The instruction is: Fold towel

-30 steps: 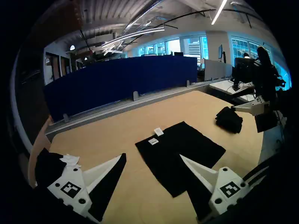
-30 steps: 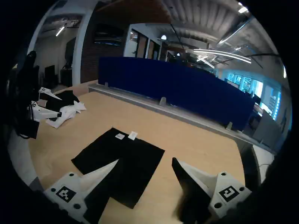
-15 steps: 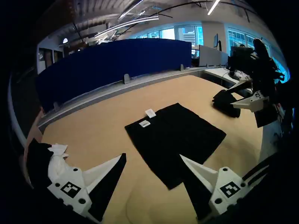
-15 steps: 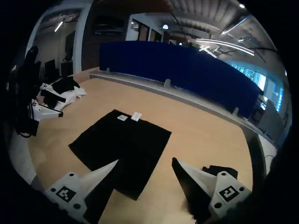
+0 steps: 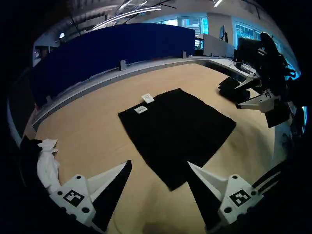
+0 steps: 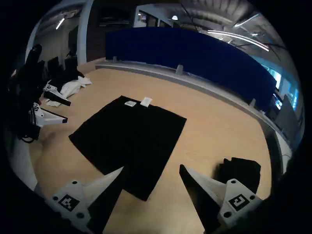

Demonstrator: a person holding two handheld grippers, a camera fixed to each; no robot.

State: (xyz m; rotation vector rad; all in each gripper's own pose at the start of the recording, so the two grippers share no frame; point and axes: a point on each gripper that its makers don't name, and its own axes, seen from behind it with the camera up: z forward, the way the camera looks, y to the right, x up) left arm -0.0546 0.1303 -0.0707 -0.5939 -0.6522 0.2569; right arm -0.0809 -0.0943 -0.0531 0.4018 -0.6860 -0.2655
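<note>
my left tool (image 5: 158, 163) and right tool (image 6: 151, 167) both hang with fingers apart, gripping nothing, by the near edge of the black towel (image 5: 177, 128). it lies spread flat on the wooden surface (image 5: 89, 121), with a folded dark cloth (image 6: 240, 173) lying apart to its right.

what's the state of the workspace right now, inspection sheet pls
surface: wooden table, flat
job's things: black towel spread flat, not yet folded; two white tags at its far edge
clutter: folded black pile at one end of the table; white cloth at the other
grippers: left hand-held gripper open, holding nothing; right hand-held gripper open, holding nothing; both face the towel
cables: nothing seen
surroundings: blue partition behind the table; windows beyond
</note>
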